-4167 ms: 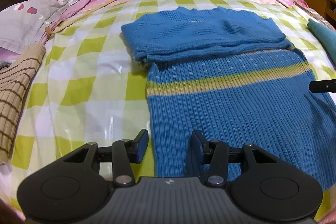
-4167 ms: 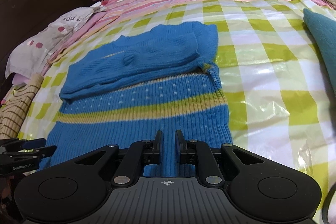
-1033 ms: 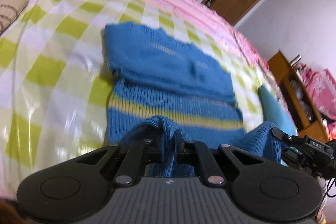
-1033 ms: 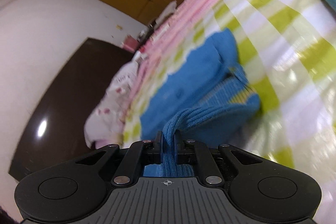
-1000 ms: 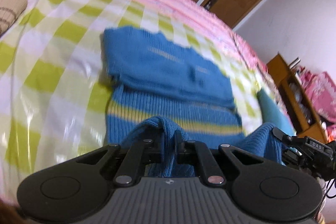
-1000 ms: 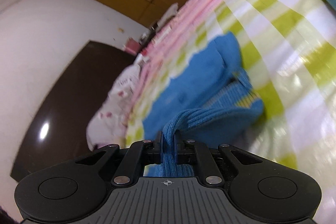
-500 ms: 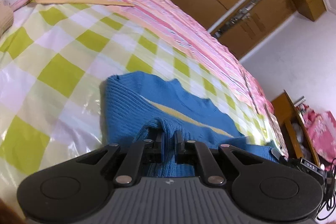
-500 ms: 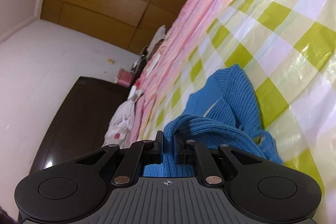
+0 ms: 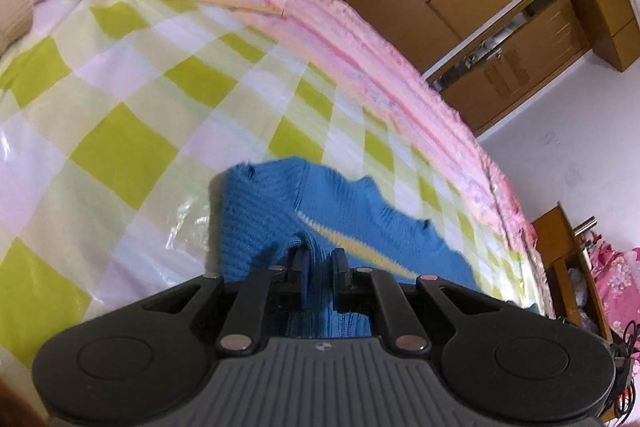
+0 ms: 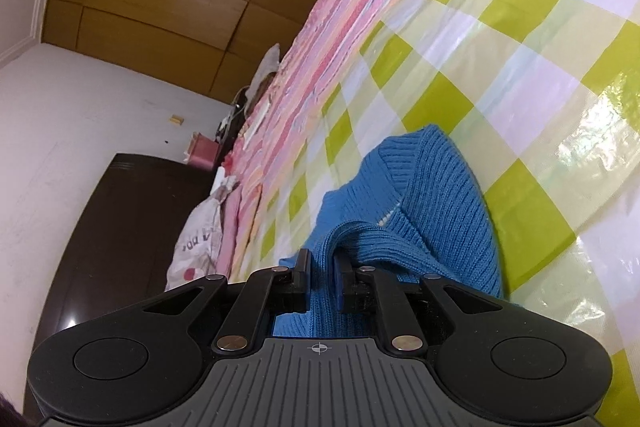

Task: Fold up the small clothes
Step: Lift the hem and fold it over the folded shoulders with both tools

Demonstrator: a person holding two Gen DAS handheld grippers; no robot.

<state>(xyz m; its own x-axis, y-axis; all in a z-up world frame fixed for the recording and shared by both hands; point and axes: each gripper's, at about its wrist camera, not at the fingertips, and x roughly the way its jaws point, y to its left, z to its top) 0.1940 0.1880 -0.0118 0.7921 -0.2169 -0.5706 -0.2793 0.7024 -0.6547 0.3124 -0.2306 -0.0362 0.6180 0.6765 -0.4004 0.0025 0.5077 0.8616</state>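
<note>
Blue rib-knit sweater (image 9: 272, 215) with a pale yellow stripe, lying folded on a bed under a glossy green-and-white checked plastic sheet (image 9: 120, 147). The left tongs (image 9: 319, 259) are clenched on a raised ridge of knit at the sweater's near left edge. The right tongs (image 10: 322, 263) likewise pinch a bunched fold of the sweater (image 10: 440, 203) at its near right side. Both tools tilt upward, toward the far side. Bare checked sheet extends left, right and far; pink striped bedding (image 9: 360, 59) borders the far edge.
</note>
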